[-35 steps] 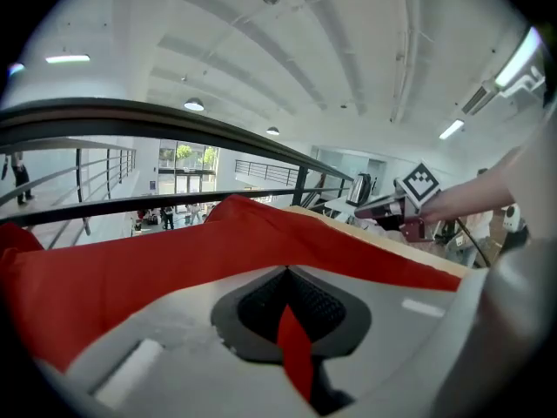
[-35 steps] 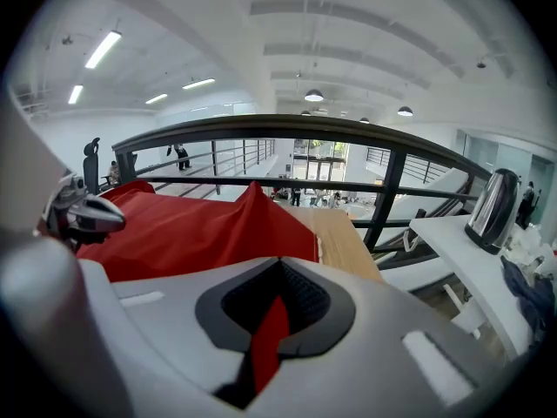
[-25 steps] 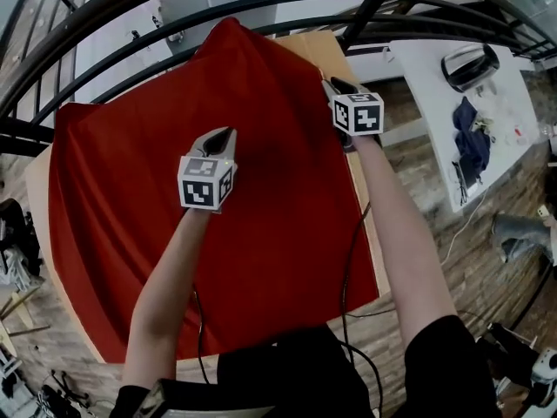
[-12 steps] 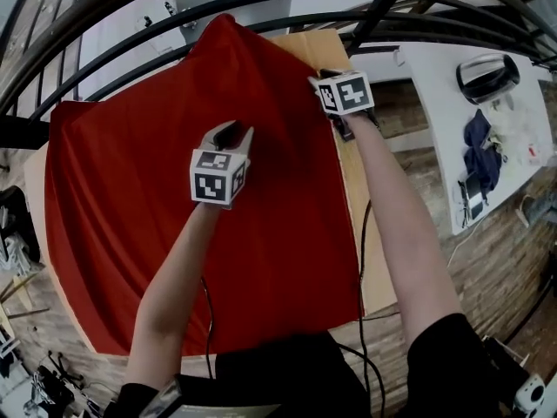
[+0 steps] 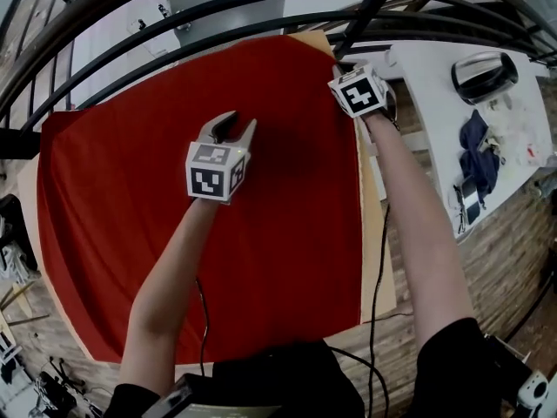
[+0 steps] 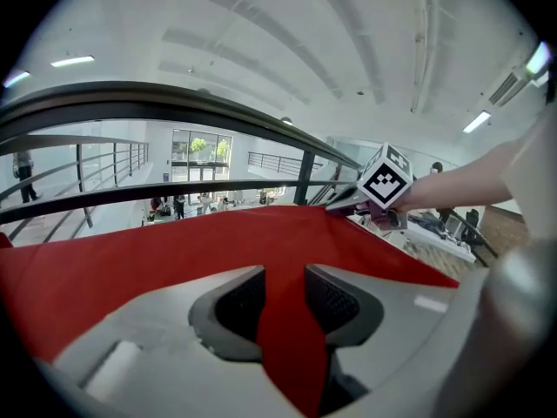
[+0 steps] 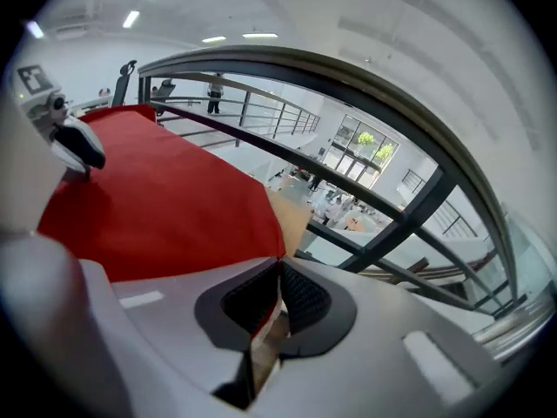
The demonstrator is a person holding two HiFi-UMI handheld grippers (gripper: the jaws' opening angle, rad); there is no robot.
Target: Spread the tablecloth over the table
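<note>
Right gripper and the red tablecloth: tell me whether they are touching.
Touching. In the right gripper view, the right gripper is shut on the corner of the tablecloth, with red cloth showing between its jaws.

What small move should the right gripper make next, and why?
Probably draw the right gripper, its fingers shut on the far right edge of the red fabric tablecloth, slightly rightward: a strip of the light wooden table shows bare along that side.

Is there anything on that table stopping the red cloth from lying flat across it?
Nothing visible does. The tablecloth covers most of the table with no objects on either; bare wood shows along the right edge. The right tongs pinch its far right corner.
</note>
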